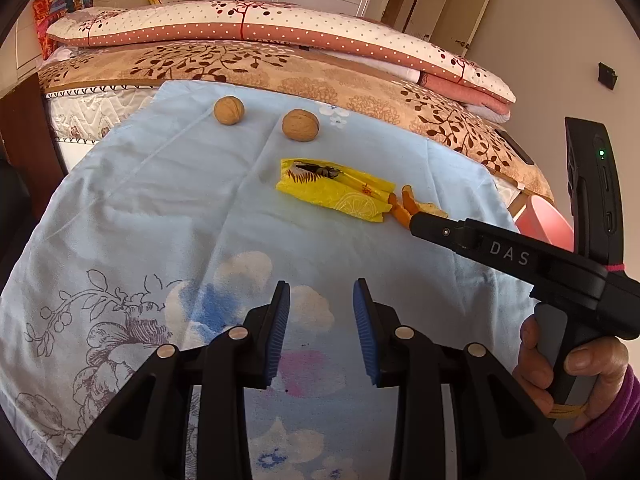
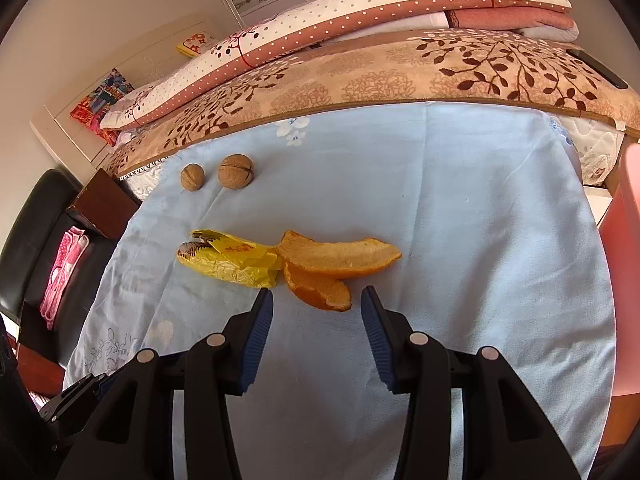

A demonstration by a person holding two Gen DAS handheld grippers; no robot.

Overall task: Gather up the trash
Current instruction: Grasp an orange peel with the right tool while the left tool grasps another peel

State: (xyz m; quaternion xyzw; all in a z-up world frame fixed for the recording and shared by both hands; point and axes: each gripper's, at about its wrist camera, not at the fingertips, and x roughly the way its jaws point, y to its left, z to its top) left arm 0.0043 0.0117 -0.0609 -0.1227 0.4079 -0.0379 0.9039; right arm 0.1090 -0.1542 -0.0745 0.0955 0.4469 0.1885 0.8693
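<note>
Hovering with fingers apart and empty: right gripper [image 2: 317, 300] just short of orange peel [image 2: 340, 258], left gripper [image 1: 321, 312] over bare blue cloth [image 1: 160, 200]. Touching the peel, yellow wrapper [image 2: 228, 260]; farther back, two walnuts [image 1: 300, 125], near the bed [image 2: 360, 76].

Crinkly glossy wrapper [image 2: 228, 260] — matt cloth [image 2: 460, 208].

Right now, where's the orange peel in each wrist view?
Left wrist: orange peel right of centre, partly hidden behind the right gripper's tip, touching the right end of the yellow wrapper.
Right wrist: orange peel at centre, just ahead of the open fingers.
Shared landmark: the two walnuts beyond the wrapper.
</note>
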